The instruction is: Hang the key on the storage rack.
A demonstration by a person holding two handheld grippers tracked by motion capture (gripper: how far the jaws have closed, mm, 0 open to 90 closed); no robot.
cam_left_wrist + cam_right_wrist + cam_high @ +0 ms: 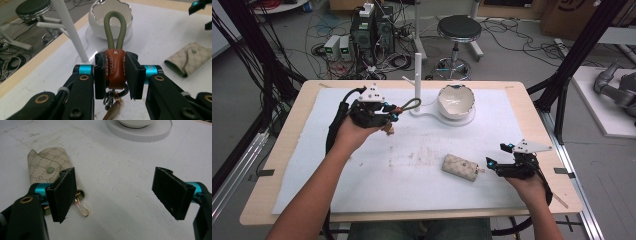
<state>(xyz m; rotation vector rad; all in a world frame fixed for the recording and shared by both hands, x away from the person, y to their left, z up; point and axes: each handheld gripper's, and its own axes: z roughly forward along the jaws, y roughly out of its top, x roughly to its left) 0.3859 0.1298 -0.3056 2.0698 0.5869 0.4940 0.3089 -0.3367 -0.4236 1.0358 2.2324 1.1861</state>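
The left gripper clamps a keychain near the tabletop's far edge, likely bound for the stand, while the right gripper gapes beside the pouch.

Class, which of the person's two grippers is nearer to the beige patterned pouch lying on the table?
Right. The right gripper sits open just beside the pouch; the left gripper, clamping a keychain, is far across the table near the bowl.

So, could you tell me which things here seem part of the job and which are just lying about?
Likely in play:
- keychain with green loop, clamped in left gripper
- patterned key pouch near open right gripper
- white stand with egg-shaped bowl

Lying about:
- stool
- floor electronics
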